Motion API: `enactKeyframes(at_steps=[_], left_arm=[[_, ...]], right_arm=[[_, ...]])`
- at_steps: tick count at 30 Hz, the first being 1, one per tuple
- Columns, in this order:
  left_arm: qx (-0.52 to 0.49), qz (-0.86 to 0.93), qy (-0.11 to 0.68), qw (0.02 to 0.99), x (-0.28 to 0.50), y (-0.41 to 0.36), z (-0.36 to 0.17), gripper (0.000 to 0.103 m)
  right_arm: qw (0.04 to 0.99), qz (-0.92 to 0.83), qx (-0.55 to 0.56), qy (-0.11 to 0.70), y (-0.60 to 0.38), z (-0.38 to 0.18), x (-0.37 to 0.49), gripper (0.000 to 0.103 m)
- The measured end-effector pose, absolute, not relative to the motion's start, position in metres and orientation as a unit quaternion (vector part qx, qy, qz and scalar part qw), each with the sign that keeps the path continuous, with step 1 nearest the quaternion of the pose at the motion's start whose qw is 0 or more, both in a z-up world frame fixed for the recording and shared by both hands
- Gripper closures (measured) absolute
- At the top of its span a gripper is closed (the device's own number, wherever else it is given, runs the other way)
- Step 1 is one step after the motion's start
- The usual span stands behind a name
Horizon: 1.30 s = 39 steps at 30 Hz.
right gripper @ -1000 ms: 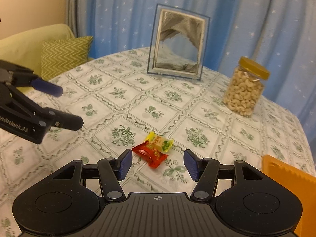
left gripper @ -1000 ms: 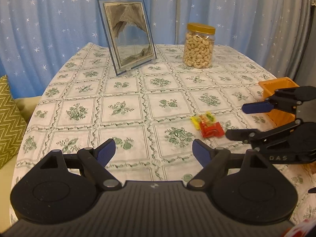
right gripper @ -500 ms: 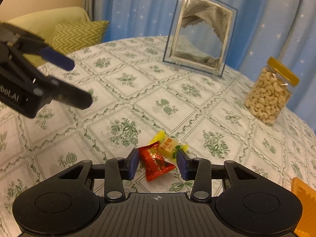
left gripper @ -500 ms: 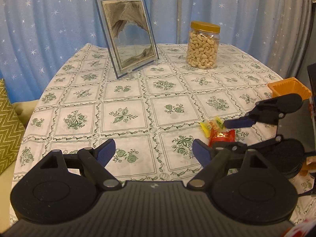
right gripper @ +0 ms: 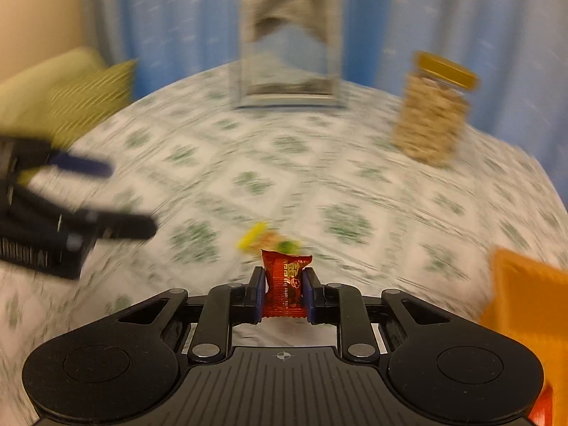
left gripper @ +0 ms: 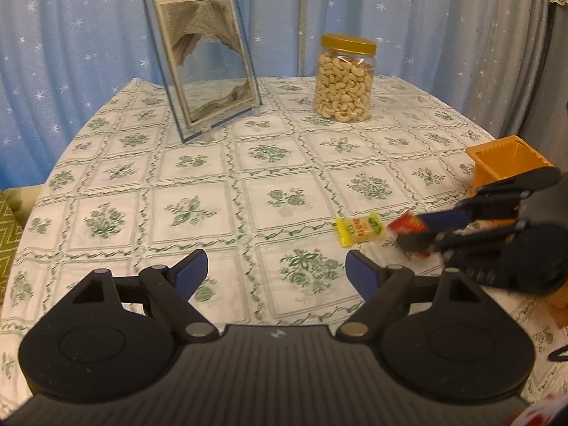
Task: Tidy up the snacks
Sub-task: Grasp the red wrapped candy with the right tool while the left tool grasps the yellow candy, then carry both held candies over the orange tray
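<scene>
Each gripper was matte black plastic: the left gripper (left gripper: 276, 269) and the right gripper (right gripper: 283, 296) had a ribbed central deck with a small crosshair mark, two rounded lobes with shallow discs, silver pivot screws, and angular linkage arms ending in dark blue pads (left gripper: 362, 274). White lettering marked the left one's side.

Wrist views, low, facing shared table (left gripper: 284, 184)

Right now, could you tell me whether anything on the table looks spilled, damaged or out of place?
Nothing looks spilled or damaged. The cashew jar stands upright with its lid on, and the picture frame is propped upright. Only the yellow snack packet lies loose on the tablecloth, outside the orange bin.
</scene>
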<state>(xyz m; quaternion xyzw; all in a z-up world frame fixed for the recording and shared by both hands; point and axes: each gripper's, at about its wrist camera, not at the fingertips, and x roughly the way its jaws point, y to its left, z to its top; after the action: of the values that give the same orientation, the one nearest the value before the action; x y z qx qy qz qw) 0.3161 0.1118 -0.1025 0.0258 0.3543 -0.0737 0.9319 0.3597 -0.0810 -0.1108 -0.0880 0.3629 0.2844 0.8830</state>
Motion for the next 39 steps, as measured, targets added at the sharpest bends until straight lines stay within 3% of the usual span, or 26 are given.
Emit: enactKeyframes(at_steps=[6, 11, 16, 23, 27, 33, 39], left_arm=[[0.022, -0.109, 0.347, 0.931, 0.334, 0.093, -0.112, 0.023], [0.019, -0.136, 0.355, 0.925, 0.35, 0.073, -0.125, 0.034], [0.004, -0.146, 0.364, 0.92, 0.363, 0.056, -0.139, 0.052], [0.005, -0.126, 0.359, 0.925, 0.372, 0.043, -0.146, 0.056], [0.008, -0.111, 0.36, 0.926, 0.372, 0.042, -0.145, 0.07], [0.015, -0.106, 0.37, 0.923, 0.362, 0.039, -0.14, 0.081], [0.019, -0.103, 0.381, 0.919, 0.342, 0.037, -0.136, 0.083]], right_arm=[[0.906, 0.239, -0.031, 0.348, -0.106, -0.095, 0.371, 0.081], [0.915, 0.225, -0.013, 0.336, -0.113, -0.088, 0.375, 0.081], [0.92, 0.217, -0.01, 0.325, -0.117, -0.086, 0.375, 0.081], [0.923, 0.21, -0.003, 0.321, -0.124, -0.085, 0.378, 0.081], [0.926, 0.206, 0.001, 0.316, -0.128, -0.083, 0.378, 0.081], [0.929, 0.202, 0.006, 0.31, -0.133, -0.078, 0.374, 0.081], [0.932, 0.194, 0.019, 0.306, -0.145, -0.067, 0.357, 0.081]])
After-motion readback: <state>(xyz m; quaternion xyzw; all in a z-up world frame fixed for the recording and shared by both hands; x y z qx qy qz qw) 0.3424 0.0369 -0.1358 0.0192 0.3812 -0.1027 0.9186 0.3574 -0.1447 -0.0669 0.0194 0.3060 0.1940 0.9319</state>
